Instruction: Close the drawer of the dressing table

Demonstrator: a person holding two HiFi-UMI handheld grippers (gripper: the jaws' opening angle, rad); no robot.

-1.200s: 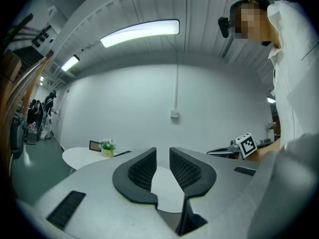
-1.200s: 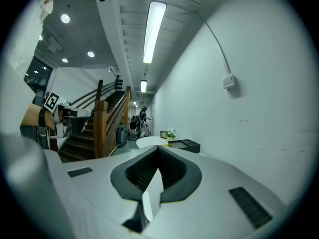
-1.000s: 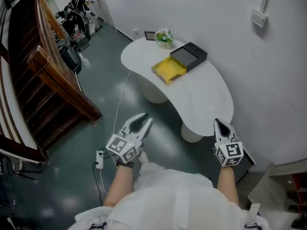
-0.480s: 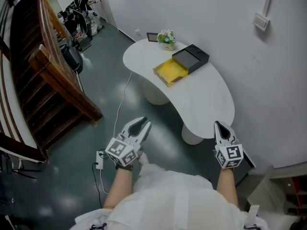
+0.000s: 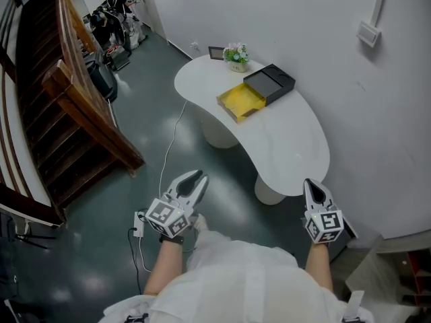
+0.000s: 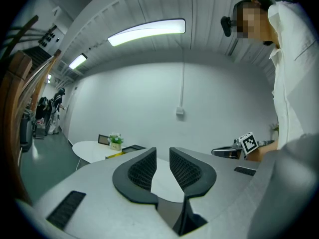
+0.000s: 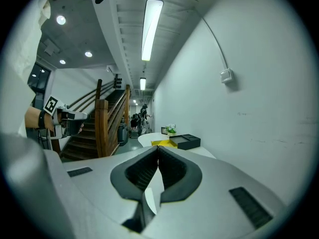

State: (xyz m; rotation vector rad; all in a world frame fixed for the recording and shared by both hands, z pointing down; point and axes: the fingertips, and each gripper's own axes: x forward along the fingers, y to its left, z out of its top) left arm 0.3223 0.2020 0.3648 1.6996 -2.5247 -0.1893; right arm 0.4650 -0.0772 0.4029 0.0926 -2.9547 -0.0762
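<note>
On the white worktop (image 5: 286, 143), well ahead of both tongs, the yellow drawer (image 5: 240, 101) stands pulled out of its black box (image 5: 271, 83). Left tongs (image 5: 195, 177) stand apart, empty; right tongs (image 5: 311, 184) are pressed together, empty.

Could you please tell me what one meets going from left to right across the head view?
From the left: wooden staircase → left gripper → yellow drawer → right gripper → wall switch box.
</note>
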